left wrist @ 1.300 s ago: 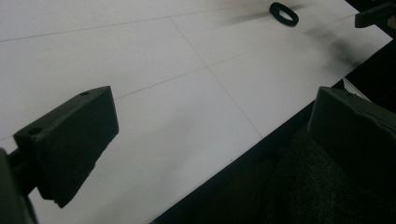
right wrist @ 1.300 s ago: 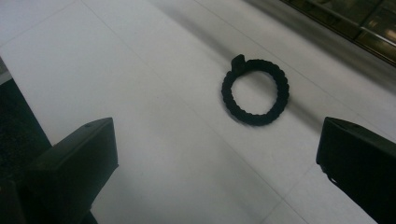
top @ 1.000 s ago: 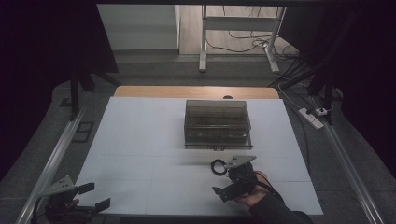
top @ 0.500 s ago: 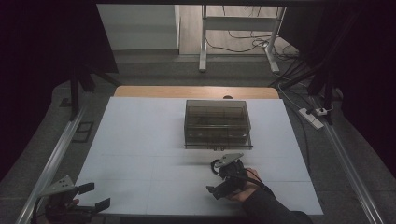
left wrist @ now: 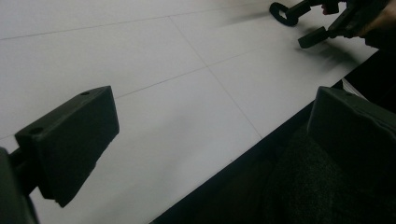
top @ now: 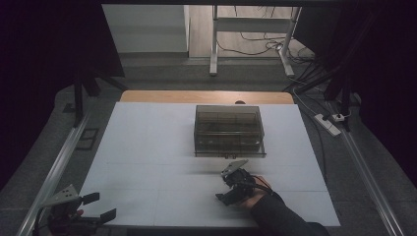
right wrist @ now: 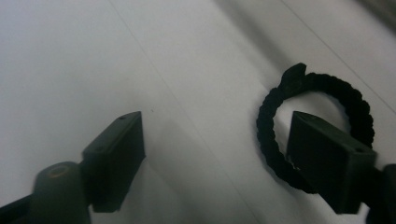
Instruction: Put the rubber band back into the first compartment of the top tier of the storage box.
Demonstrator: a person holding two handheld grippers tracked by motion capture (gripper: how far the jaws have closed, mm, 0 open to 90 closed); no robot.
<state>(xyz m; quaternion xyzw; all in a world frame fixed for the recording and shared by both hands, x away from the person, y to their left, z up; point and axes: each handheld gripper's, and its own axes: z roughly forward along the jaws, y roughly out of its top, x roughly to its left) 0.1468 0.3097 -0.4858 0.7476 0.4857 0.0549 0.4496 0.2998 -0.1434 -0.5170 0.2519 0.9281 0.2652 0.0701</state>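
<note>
A: On the white table (top: 147, 147), near its front edge and right of centre, a black braided cord ring (right wrist: 280, 116) is seen lying flat. The right gripper (right wrist: 215, 154) is held low over it with the jaws spread wide and nothing between them; in the right gripper view one jaw stands in front of the ring's near side, the other over bare table.

B: Is contact with the ring noted?

A: It cannot be told from these views. The jaw hides part of the braid, and the high view is too dim and small there, so the jaw is possibly inside the loop, possibly just above it.

B: Step in hand?

A: The approach for a pick is judged to be in progress, not yet a grasp. The smoky translucent plastic box (top: 229, 131) stands just behind the right gripper (top: 236, 184), its lid apparently shut.

B: And the left gripper (top: 96, 206)?

A: It is parked at the table's front left corner, jaws wide apart, empty.

B: Next move?

A: One strand of the ring should be brought between the jaws, the jaws lowered to the surface, then closed.
</note>
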